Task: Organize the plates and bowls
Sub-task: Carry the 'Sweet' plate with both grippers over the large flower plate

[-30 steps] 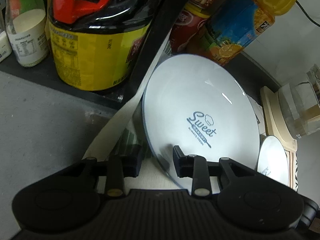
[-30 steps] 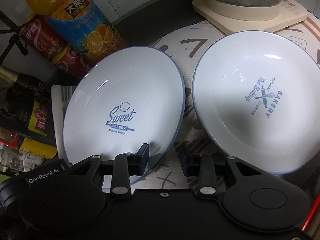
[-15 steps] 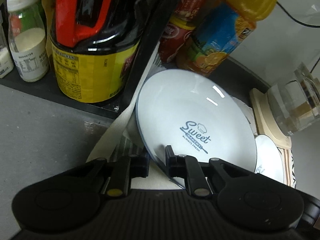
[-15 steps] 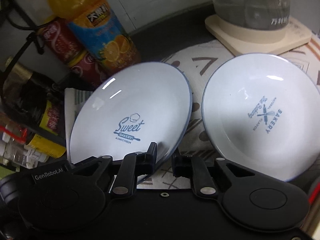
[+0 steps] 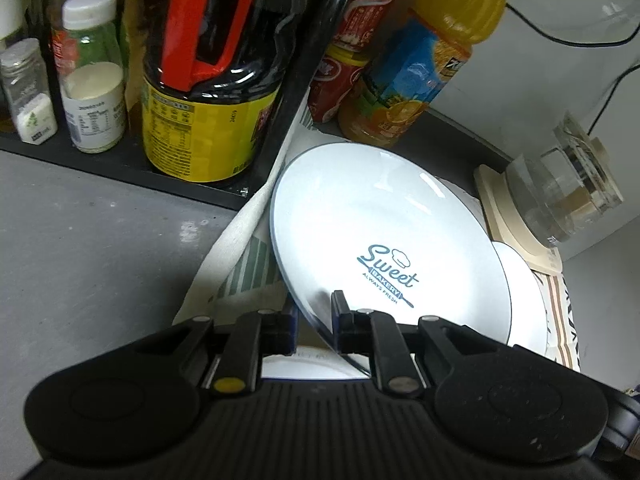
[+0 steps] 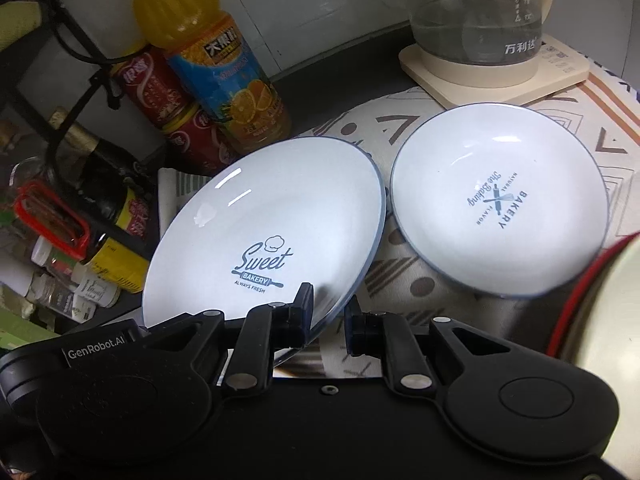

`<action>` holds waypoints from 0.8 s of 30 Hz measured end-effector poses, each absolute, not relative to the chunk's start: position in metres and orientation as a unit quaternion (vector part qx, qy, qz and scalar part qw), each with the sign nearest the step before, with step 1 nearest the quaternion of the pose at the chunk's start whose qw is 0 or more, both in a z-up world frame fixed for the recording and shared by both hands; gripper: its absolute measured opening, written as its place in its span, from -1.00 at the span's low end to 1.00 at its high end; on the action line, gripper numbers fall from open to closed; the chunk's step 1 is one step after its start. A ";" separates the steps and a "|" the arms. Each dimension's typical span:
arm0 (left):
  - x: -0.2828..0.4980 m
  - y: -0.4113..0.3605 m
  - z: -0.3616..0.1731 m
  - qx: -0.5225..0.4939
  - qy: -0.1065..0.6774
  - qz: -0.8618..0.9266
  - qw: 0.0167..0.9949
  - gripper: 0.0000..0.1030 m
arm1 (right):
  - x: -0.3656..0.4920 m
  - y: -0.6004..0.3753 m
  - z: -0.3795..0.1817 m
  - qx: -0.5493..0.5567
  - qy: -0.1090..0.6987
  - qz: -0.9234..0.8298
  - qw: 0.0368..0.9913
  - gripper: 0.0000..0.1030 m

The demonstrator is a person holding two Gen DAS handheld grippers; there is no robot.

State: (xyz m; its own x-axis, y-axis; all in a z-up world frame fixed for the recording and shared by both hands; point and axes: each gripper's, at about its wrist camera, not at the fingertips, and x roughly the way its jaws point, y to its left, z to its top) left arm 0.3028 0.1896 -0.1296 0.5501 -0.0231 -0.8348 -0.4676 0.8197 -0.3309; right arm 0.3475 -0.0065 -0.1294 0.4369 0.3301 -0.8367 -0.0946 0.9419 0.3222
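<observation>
While both grippers pinch tilted Sweet plate, juice bottle, kettle crowd behind.

Your left gripper is matte black plastic: two rounded lobes, a ribbed panel between them, silver pivot screws and one yellow dot on its left linkage. Your right gripper has the same black build, with white "GenRobot.AI" lettering and dark blue-edged fingertip pads.
</observation>
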 end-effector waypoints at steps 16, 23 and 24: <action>0.234 0.174 -0.104 -0.259 0.442 0.126 0.849 -0.72 | 0.274 -0.008 -0.097 0.099 0.488 0.143 0.855 -0.71; 0.201 0.170 -0.104 -0.263 0.445 0.127 0.846 -0.71 | 0.242 -0.010 -0.096 0.087 0.489 0.146 0.856 -0.71; 0.197 0.169 -0.105 -0.263 0.445 0.126 0.846 -0.71 | 0.239 -0.009 -0.096 0.084 0.489 0.147 0.856 -0.71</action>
